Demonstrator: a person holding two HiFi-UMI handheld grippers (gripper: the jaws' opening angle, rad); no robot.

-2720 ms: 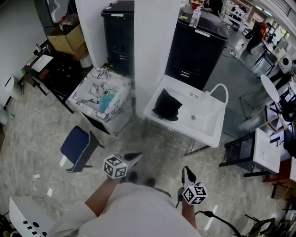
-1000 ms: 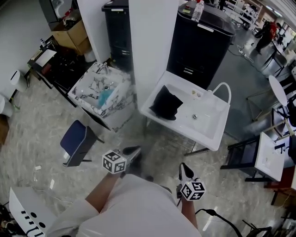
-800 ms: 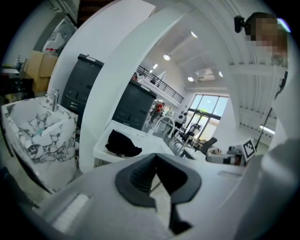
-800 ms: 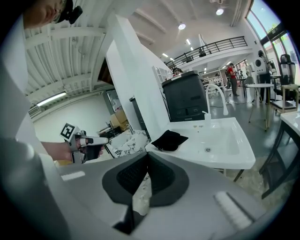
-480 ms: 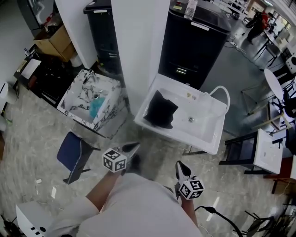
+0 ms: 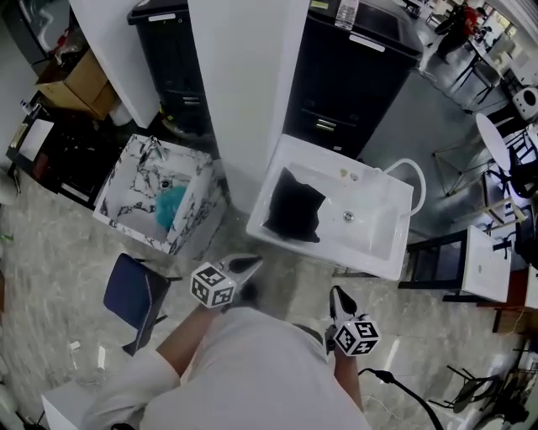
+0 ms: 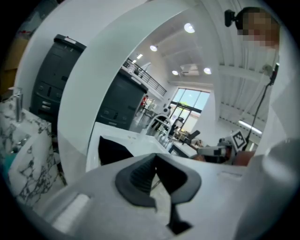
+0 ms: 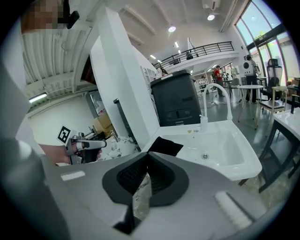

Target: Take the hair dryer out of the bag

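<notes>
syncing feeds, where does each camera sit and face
Head view: on the head, steeply down at sink and black bag; torso, left gripper, right gripper show.
Left gripper view: on that gripper, along shut jaws toward sink; right gripper shows.
Right gripper view: likewise; left gripper shows.
All share the black bag on the sink.

In the sink (image 6: 374,231), L half, lies the bag (image 6: 294,210); the faucet (image 8: 216,85) rises at the sink's R rear corner. The pillar (image 6: 244,84) stands behind the sink's L end, and the cabinet (image 6: 345,84) behind the rest, w/ a bottle (image 6: 345,13) on top. The second sink (image 6: 126,189) sits L of the pillar w/ a stool (image 6: 130,294) in front of it, and the L gripper (image 6: 244,267) & R gripper (image 6: 339,298) are side by side in front of the sink, apart from it.
</notes>
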